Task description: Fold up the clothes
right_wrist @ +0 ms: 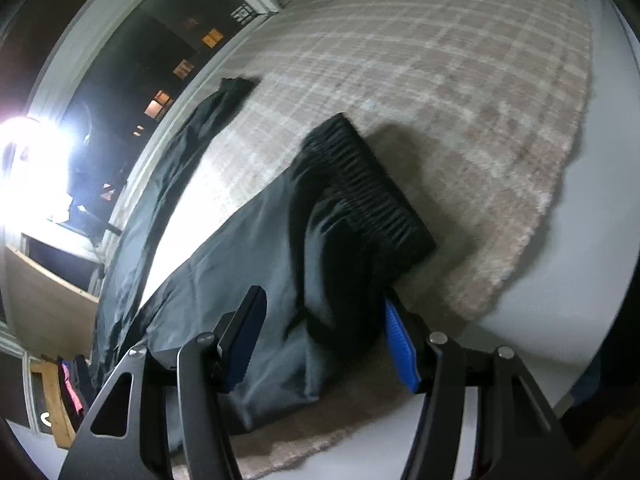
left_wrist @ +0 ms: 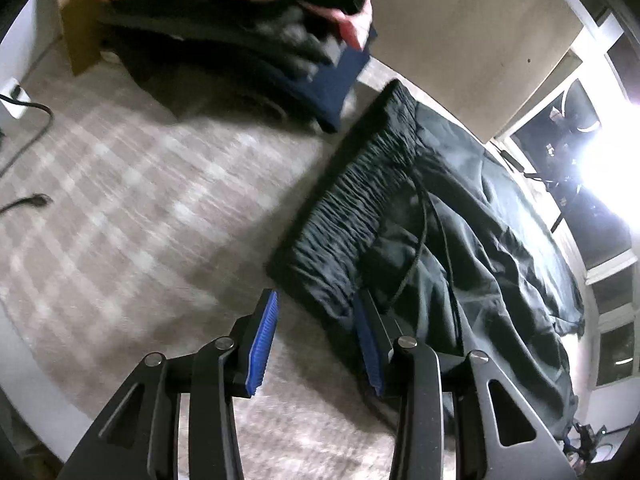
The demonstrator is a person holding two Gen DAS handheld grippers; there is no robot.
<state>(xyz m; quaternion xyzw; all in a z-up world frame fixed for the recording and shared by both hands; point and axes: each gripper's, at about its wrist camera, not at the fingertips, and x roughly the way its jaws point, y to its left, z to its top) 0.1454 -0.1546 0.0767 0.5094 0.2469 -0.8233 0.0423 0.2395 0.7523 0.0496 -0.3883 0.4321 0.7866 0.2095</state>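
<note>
Dark trousers (left_wrist: 460, 232) with a gathered elastic waistband (left_wrist: 352, 204) lie spread on a beige checked rug (left_wrist: 140, 200). My left gripper (left_wrist: 316, 320) is open, its blue pads either side of the waistband's near corner. In the right wrist view the same trousers (right_wrist: 240, 272) lie with the waistband (right_wrist: 372, 192) ahead. My right gripper (right_wrist: 324, 316) is open over the cloth just below the waistband. Neither holds the cloth.
A stack of folded dark, pink and navy clothes (left_wrist: 256, 36) sits at the rug's far side beside a cardboard box (left_wrist: 80, 28). Cables (left_wrist: 28, 136) lie at left. A bright lamp (left_wrist: 612, 164) glares by the windows (right_wrist: 132, 80). White floor (right_wrist: 580, 280) borders the rug.
</note>
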